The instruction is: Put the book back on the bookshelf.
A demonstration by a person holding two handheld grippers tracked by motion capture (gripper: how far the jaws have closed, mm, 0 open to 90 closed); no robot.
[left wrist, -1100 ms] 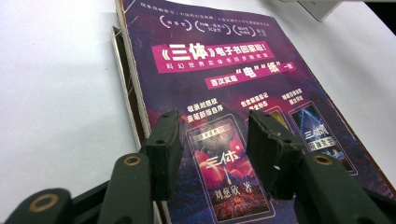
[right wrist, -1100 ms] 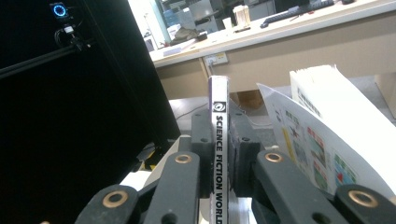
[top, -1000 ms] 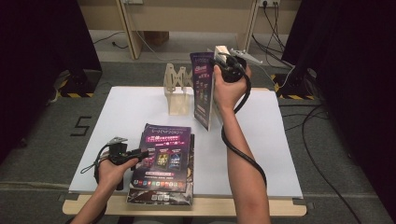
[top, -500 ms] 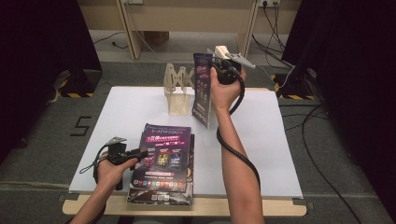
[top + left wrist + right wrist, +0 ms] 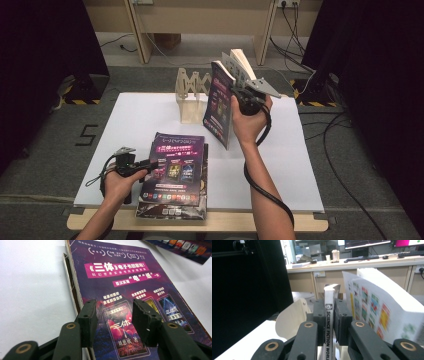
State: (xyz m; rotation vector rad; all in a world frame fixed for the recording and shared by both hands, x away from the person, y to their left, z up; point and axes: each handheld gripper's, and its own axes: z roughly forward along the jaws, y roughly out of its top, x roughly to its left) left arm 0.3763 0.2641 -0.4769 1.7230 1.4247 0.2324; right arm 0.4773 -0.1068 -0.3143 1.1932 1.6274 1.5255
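Purple, glossy covers with pink title bands and white Chinese lettering marked the stack of paperback books (image 5: 175, 175) lying flat at the table's near edge, its lowest book just short of the lip. In the left gripper view the top cover (image 5: 130, 297) showed three small pictured book jackets, and the pale page edges of the stack stepped out a little at one side. The left gripper (image 5: 142, 165) lay level over the stack's left edge, its black jaws standing apart above the cover with nothing clamped between them; whether the pads touched the cover could not be told.

Bare white tabletop (image 5: 130, 125) stretched to the left of the stack and beyond it, and a wide clear strip ran along the right side to the table's right edge.

Farther back, the right gripper (image 5: 239, 90) held a matching purple-covered paperback book (image 5: 219, 105) up off the table, tilted, its lower corner hanging close above the white surface. The right gripper view showed the jaws clamped on a thin white spine (image 5: 329, 315) printed with black letters, while the thick white block of pages (image 5: 384, 307) fanned off to one side; the jaws had just been easing open slightly, the spine between them.

Behind the raised book stood a pale wooden accordion-style book rack (image 5: 192, 97) near the table's far edge, just beside the book's lifted cover.
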